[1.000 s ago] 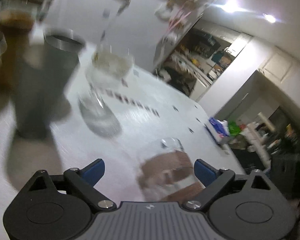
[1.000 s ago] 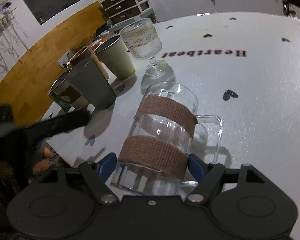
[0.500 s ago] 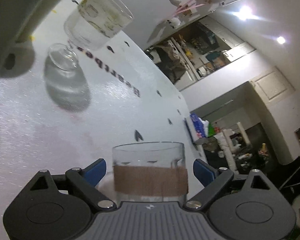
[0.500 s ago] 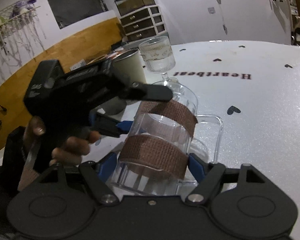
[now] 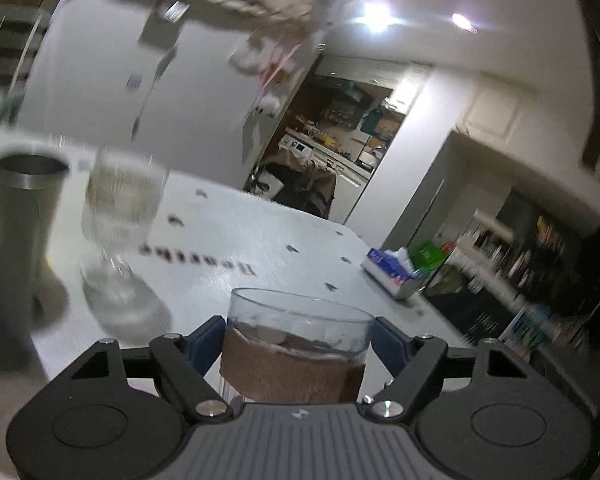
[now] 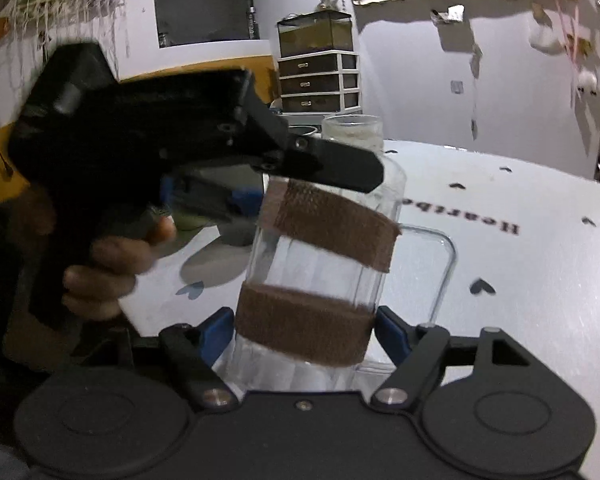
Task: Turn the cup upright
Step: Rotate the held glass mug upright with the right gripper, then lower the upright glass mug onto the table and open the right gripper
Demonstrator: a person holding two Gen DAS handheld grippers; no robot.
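Clear glass mug (image 6: 324, 276) with two brown fabric bands and a squared handle sits between both claws over a white worktop (image 6: 532, 292) printed with small dark hearts and lettering. The right claw (image 6: 306, 334) clasps the mug at its lower band, blue pads pressed to either side of the glass. The left claw (image 5: 298, 340) grips the same mug (image 5: 296, 344) at the upper band near the rim, its blue pads tight against the glass; in the right wrist view this black claw (image 6: 260, 184) reaches in from the left of the mug, a bare hand (image 6: 112, 256) wrapped around its grip. The mug leans slightly; whether it touches the worktop cannot be told. Beyond the mug, in the left wrist view, stand a ribbed clear stemmed glass (image 5: 120, 216) and, further left of that glass, a dark grey tumbler (image 5: 24, 200), both blurred. Right of the mug, near the worktop (image 5: 236, 236) edge, lies a blue tissue pack (image 5: 392, 268).
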